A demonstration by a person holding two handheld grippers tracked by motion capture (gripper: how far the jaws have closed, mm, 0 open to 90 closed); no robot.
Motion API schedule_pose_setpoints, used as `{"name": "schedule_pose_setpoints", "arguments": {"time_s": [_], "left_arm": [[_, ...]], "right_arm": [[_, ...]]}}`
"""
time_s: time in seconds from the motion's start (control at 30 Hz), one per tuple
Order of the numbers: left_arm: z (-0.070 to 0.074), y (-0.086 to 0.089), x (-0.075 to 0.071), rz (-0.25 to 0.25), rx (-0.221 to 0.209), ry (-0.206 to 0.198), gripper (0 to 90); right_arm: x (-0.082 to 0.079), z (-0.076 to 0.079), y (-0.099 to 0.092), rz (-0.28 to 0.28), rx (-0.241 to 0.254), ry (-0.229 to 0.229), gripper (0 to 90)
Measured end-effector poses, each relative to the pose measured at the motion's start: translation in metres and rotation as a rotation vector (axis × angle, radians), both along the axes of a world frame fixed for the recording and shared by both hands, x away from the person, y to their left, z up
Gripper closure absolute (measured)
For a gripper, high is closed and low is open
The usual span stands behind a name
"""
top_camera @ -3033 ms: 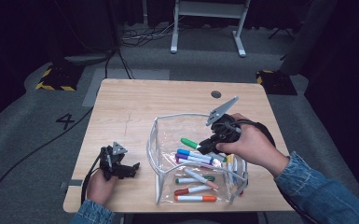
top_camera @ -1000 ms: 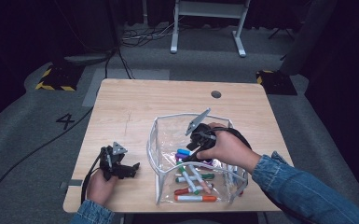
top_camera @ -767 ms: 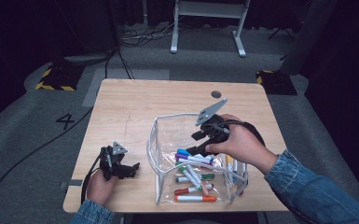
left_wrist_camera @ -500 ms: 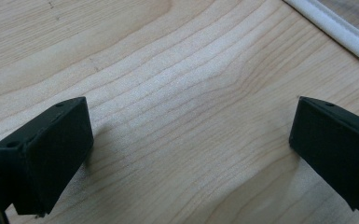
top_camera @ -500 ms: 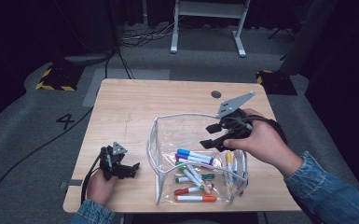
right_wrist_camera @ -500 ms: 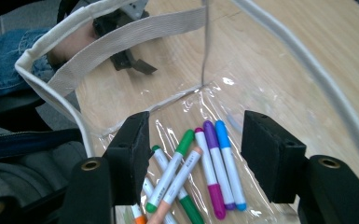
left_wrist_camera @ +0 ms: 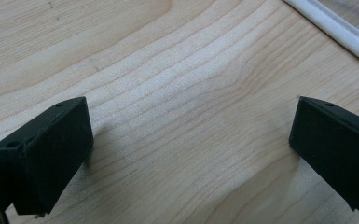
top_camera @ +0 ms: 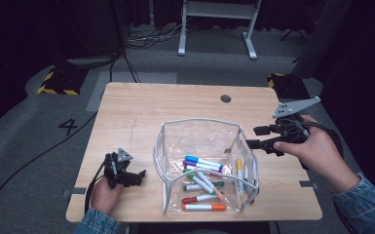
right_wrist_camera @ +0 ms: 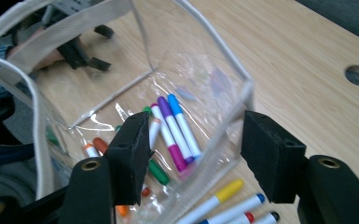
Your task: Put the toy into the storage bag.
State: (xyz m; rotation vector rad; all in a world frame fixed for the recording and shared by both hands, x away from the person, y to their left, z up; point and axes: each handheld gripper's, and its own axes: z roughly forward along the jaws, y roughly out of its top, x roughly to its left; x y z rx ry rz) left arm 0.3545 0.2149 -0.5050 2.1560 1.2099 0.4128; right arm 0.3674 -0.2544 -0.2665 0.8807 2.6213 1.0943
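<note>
hovering beside the clear pouch [top_camera: 202, 146], the right claw [top_camera: 253, 137] gapes wide, gripping nothing.

text: "4" | on: floor [top_camera: 39, 141] | beside table's left edge

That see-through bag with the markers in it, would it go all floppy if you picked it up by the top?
Probably floppy. The clear bag looks like thin plastic film, wrinkled near its bottom in the right gripper view, so its walls would likely sag. Its white trim may stiffen the rim somewhat. The markers lie loose inside, so they would likely slide into a heap and weigh the bottom down.
</note>
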Motion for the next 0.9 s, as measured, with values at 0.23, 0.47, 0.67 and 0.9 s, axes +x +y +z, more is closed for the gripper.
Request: {"name": "schedule_pose_setpoints", "arguments": {"time_s": [0.23, 0.47, 0.67, 0.9], "left_arm": [[0.000, 0.000, 0.000, 0.002, -0.001, -0.001, 0.0], [0.000, 0.000, 0.000, 0.007, 0.003, -0.002, 0.0], [0.000, 0.000, 0.000, 0.003, 0.006, -0.004, 0.0], [0.000, 0.000, 0.000, 0.004, 0.005, -0.001, 0.0]], "right_arm": [[0.003, -0.016, -0.034, -0.096, -0.012, 0.009, 42.7], [0.009, -0.044, -0.053, -0.159, -0.028, 0.038, 43.0], [0.013, -0.076, -0.060, -0.190, -0.038, 0.076, 43.1], [0.015, -0.122, -0.065, -0.223, -0.054, 0.134, 43.4]]}}
